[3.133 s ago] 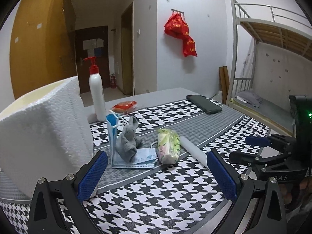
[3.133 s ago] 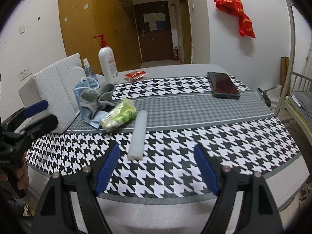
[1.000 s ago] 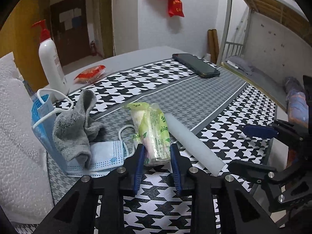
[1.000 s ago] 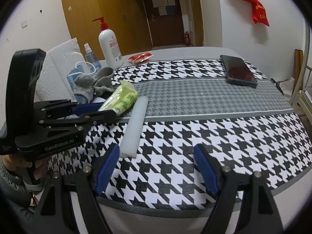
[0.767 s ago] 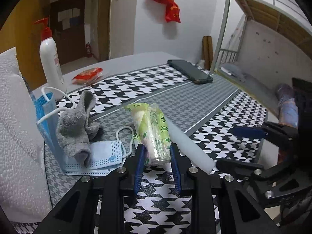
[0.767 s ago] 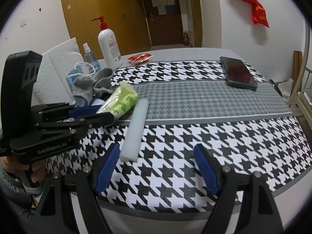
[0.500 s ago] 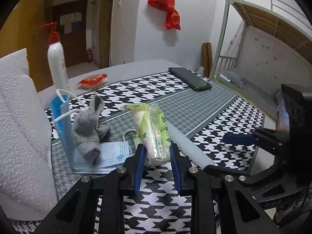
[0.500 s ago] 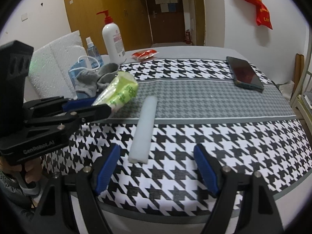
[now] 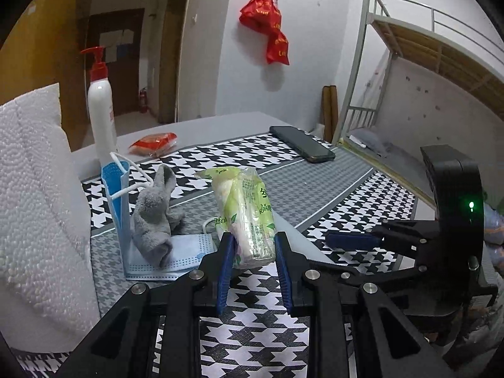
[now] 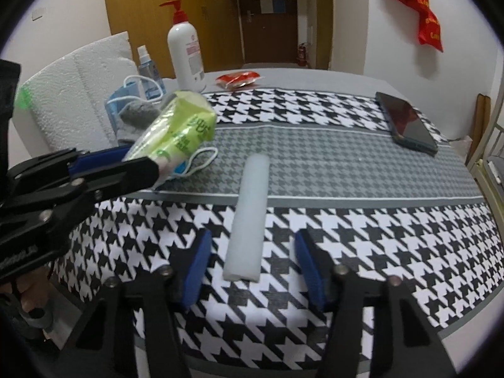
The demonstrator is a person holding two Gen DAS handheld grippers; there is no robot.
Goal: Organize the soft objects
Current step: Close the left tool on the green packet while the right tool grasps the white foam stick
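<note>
My left gripper (image 9: pixel 252 252) is shut on a green tissue pack (image 9: pixel 245 211) and holds it lifted above the houndstooth tablecloth; the pack also shows in the right wrist view (image 10: pixel 179 132). My right gripper (image 10: pixel 252 252) is open, its fingers on either side of the near end of a white foam stick (image 10: pixel 250 214) lying on the cloth. A grey sock (image 9: pixel 156 217) lies on a blue face mask (image 9: pixel 163 258) beside a white foam block (image 9: pixel 34 208).
A pump bottle (image 10: pixel 186 50), a small spray bottle (image 10: pixel 146 69) and a red packet (image 10: pixel 237 79) stand at the back. A dark phone (image 10: pixel 406 126) lies at the far right. The table's front edge is near my right gripper.
My left gripper closed on the tissue pack and lifted it off the table. My right gripper moved forward over the foam stick's near end and narrowed a little.
</note>
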